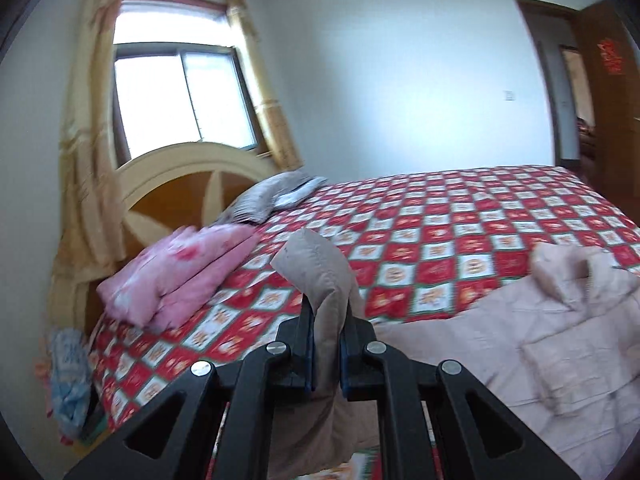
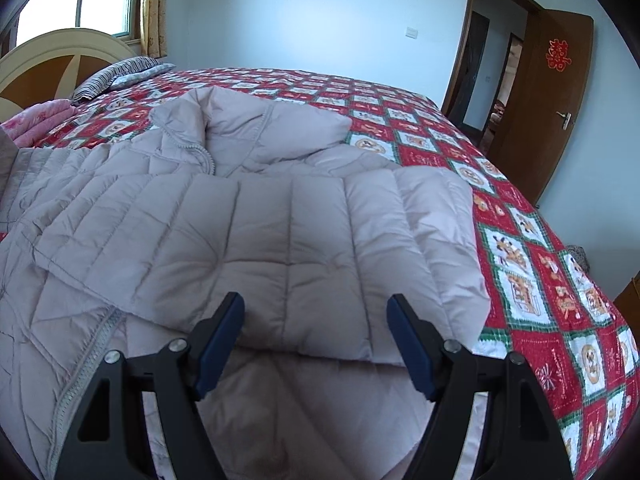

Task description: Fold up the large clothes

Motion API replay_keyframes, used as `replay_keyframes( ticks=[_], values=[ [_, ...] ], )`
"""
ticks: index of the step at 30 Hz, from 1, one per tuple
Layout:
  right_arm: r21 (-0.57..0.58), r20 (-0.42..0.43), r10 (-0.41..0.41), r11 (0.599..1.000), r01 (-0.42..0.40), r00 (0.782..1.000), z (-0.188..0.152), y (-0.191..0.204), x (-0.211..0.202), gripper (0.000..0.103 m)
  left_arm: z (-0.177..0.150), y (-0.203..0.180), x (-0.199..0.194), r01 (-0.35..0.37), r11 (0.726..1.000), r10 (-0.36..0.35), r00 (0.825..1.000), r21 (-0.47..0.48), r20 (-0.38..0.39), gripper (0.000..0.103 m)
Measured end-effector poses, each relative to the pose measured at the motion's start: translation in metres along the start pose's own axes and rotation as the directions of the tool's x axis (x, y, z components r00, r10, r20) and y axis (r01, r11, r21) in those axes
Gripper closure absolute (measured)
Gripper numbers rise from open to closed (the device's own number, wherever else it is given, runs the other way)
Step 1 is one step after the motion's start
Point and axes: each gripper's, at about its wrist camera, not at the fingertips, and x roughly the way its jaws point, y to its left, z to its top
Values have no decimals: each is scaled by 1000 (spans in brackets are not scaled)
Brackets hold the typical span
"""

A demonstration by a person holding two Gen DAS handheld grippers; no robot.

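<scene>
A pale beige quilted jacket (image 2: 248, 216) lies spread on the red patterned bed, its collar and zip toward the headboard and one sleeve folded across its front. My left gripper (image 1: 326, 320) is shut on a corner of the jacket (image 1: 320, 264), which sticks up between the pads, lifted above the bed. The remainder of the jacket (image 1: 500, 340) lies to its right. My right gripper (image 2: 316, 320) hovers open just above the folded sleeve, with nothing pinched between its blue pads.
The bedspread (image 2: 520, 208) is red with white squares. A folded pink quilt (image 1: 180, 276) and a striped pillow (image 1: 272, 196) lie by the wooden headboard (image 1: 180, 176). Window and curtains stand behind. A brown door (image 2: 552, 92) is open at right.
</scene>
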Motion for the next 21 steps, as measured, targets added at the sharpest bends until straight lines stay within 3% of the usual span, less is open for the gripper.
replay_keyframes(
  ticks=[4,11,21],
  values=[
    [16,19,-18,1000,18,1000,-6,-3,-6,26,12,-56,-6,96,994,-97,995,55,13,94],
    [56,26,-15,998,14,1000,-14,-13,-2,26,18,-154,-25,236,963,-241,970,133,22,94],
    [73,25,-7,997,5,1000,-19,-14,0,24,-1,-239,-31,323,920,-328,944,221,-13,94]
  ],
)
